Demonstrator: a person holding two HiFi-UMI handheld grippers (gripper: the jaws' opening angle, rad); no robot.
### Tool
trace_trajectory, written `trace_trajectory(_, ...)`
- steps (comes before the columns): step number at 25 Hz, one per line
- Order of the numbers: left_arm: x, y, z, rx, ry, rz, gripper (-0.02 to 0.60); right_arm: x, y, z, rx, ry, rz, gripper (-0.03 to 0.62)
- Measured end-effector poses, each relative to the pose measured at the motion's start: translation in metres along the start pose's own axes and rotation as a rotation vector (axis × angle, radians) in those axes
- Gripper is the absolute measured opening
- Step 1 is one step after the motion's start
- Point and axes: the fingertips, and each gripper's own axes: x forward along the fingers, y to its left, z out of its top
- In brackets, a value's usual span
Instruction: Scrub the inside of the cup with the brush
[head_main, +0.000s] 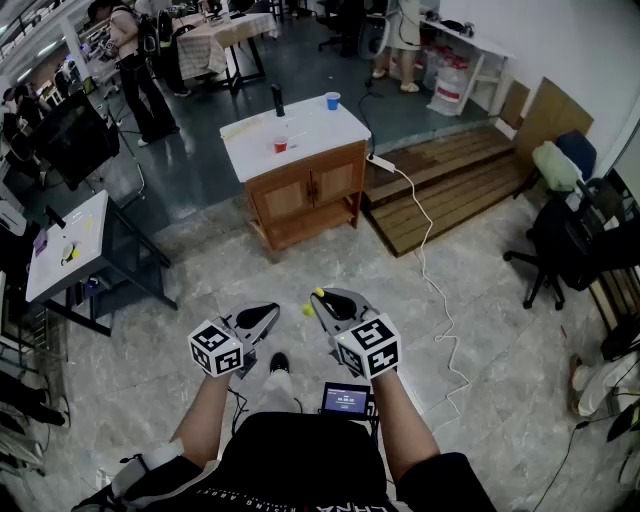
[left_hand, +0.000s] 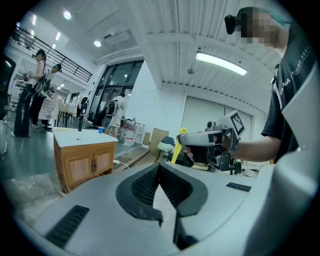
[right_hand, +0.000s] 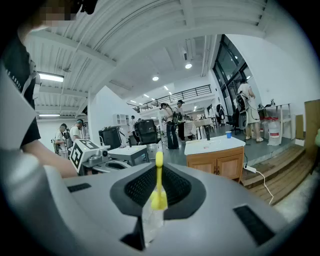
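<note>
while the person stands well back from the wooden cabinet (head_main: 305, 190), left gripper (left_hand: 159, 168) jaws together on nothing, right gripper (right_hand: 158, 172) clamped on a yellow brush (right_hand: 159, 199), red cup (head_main: 280, 145) and blue cup (head_main: 332, 100) on the cabinet top, far from both grippers

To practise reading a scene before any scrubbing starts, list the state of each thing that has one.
left tongs: shut, empty
right tongs: shut on the yellow brush
red cup: upright on the cabinet
blue cup: upright, same top
cabinet doors: closed
</note>
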Motion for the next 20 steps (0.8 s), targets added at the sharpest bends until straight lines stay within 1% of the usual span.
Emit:
trace_trajectory(4, -0.004, -0.005, 0.004, -0.011, -0.020, -0.001, 0.004, -0.004, 0.006, -0.003, 0.000, -0.009, 0.001, 0.040)
trace_trajectory(9, -0.007, -0.012, -0.004, -0.008, -0.020, -0.015, 0.004, -0.009, 0.012, -0.011, 0.002, -0.013, -0.005, 0.040)
trace_trajectory(20, -0.007, -0.027, -0.008, 0.005, -0.020, -0.023, 0.004, -0.030, 0.015, -0.011, 0.012, -0.016, -0.020, 0.040)
